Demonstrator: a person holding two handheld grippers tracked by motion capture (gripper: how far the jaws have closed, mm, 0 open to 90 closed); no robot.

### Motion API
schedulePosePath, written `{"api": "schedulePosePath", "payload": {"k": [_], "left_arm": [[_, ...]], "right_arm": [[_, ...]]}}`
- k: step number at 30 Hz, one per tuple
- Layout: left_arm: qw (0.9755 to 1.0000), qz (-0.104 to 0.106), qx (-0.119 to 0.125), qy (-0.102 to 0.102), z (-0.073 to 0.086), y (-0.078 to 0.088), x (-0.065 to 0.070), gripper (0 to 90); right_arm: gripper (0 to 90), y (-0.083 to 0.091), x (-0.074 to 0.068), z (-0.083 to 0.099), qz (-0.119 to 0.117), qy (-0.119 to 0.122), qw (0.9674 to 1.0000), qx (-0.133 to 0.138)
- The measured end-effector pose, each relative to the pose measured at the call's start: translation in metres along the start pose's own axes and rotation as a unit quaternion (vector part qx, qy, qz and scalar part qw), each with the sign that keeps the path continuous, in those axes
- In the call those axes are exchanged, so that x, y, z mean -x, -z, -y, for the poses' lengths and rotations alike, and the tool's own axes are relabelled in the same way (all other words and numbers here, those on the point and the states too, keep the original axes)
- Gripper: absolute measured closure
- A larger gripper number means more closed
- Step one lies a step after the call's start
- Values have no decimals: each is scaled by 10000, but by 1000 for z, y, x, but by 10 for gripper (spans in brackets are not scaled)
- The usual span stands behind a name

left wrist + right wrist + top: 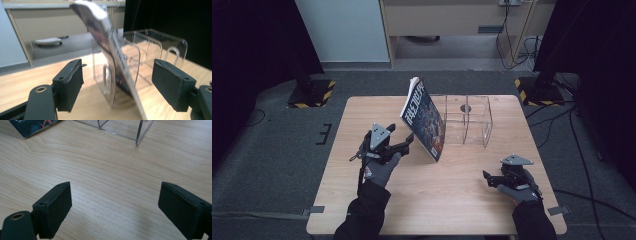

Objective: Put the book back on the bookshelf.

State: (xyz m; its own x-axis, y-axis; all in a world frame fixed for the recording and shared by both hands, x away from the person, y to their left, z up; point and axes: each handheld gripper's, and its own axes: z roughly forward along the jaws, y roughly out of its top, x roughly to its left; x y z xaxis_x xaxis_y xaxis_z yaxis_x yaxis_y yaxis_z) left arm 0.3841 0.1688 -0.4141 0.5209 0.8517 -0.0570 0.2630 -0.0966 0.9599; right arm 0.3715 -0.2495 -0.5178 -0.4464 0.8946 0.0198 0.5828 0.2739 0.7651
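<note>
A thin book (424, 120) with a dark printed cover stands tilted on the table, leaning to the right against a clear acrylic rack (472, 120). My left gripper (409, 142) is just left of the book's lower edge, open. In the left gripper view the book (112, 47) rises between the two spread pads (70, 85) and neither pad touches it. My right gripper (487, 179) rests near the table's front right, open and holding nothing. In the right gripper view it (115, 210) faces bare wood, with a corner of the book (27, 127) at the top left.
The wooden table (452, 200) has bare room at the front and left. The rack's clear walls (140, 132) stand upright behind the book. Beyond the table are a dark floor, stand bases with yellow-black tape (312, 95) and loose cables (582, 150).
</note>
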Motion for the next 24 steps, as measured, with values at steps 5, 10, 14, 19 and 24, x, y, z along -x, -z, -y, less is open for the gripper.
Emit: {"api": "schedulePosePath", "payload": {"k": [5,10,14,19,24], "left_arm": [[9995,22,-304,108,15,16,-11,237],[9978,45,-658,19,34,32,-18,233],[9956,127,-926,47,51,41,-24,222],[9899,78,-1402,201,74,45,-39,214],[9824,25,-1837,347,91,43,-53,182]], "right_arm": [[115,1,0,0,32,-14,10000,-2],[114,3,0,1,31,-23,10000,-15],[113,4,0,1,72,-10,10000,-9],[112,4,0,3,143,38,9999,-84],[110,5,1,5,141,51,9998,-125]]}}
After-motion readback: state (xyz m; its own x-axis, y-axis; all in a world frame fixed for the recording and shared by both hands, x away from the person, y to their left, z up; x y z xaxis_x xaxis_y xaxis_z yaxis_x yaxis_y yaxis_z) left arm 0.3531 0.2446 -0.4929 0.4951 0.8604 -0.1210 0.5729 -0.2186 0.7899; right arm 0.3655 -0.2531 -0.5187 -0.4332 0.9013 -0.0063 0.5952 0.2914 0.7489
